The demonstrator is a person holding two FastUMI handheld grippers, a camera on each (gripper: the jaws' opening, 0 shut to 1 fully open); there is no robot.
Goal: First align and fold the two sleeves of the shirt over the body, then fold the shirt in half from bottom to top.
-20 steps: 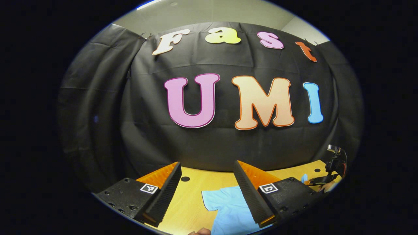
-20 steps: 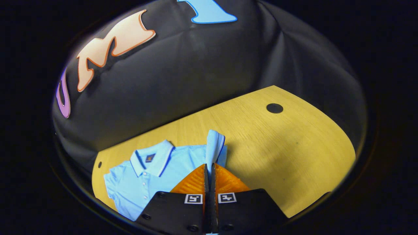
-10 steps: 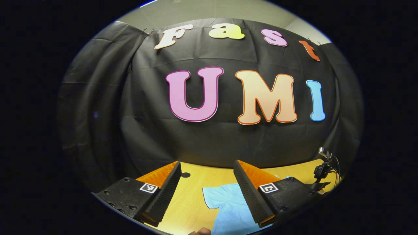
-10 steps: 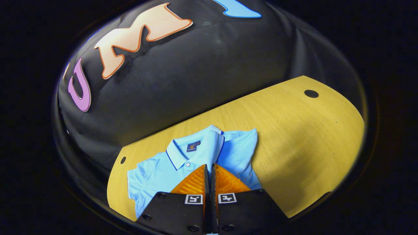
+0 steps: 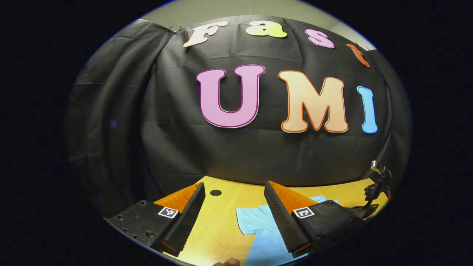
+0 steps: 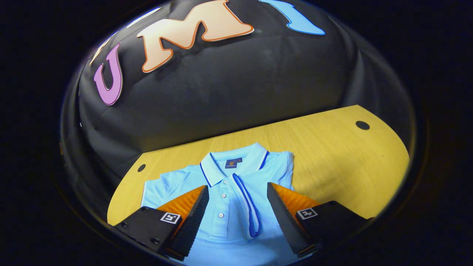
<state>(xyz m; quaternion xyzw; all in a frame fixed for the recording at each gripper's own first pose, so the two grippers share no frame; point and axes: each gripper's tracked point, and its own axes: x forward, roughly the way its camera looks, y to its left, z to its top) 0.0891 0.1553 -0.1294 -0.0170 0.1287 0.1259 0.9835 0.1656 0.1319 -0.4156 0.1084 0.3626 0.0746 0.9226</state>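
Shirt, light blue, lies flat on the wooden table, collar toward the back edge by the black wall. Left gripper is held level above the table's near edge, fingers spread wide and empty; the shirt's unfolded sleeve shows between them, below and clear of both. Right gripper tilts down over the shirt's body, fingers parted and holding nothing. The folded sleeve rests on the chest between those fingers.
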